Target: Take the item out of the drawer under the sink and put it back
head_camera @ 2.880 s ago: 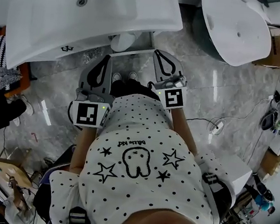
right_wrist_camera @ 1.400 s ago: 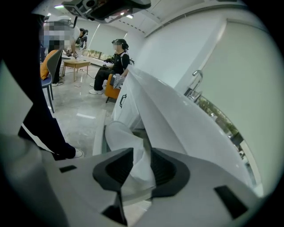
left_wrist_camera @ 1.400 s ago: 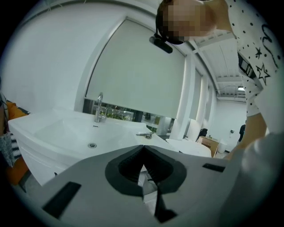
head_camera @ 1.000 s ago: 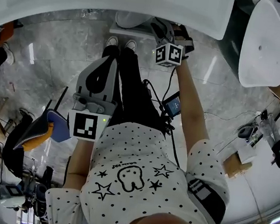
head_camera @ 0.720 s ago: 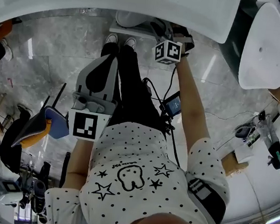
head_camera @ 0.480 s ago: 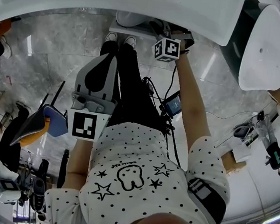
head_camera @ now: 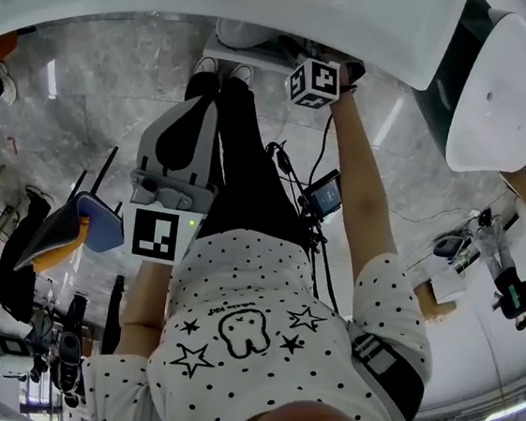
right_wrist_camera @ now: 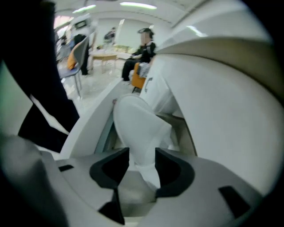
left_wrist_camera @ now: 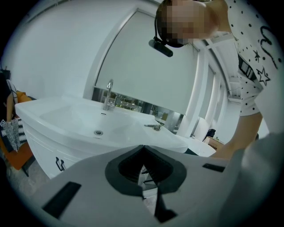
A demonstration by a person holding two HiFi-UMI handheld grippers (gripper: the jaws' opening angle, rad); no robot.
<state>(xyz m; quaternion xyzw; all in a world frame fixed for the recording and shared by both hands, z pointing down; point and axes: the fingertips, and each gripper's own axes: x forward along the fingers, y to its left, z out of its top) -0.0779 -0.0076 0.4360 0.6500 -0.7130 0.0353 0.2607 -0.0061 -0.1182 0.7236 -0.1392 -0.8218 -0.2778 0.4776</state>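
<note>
Right tongs (right_wrist_camera: 142, 153) just opened wide, straddling white smooth tapered plastic item (right_wrist_camera: 140, 126), no clamp yet. Left tongs (left_wrist_camera: 143, 148) closed, empty. Risk: off-centre squeeze on slick taper likely squirts item out.

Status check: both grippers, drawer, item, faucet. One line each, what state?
left gripper: shut, nothing between its jaws
right gripper: open, its jaws have just been opening, astride the white item
white item: upright in the drawer, between the right jaws, apparently not clamped
drawer: pulled open under the sink
faucet: off, no water running
</note>
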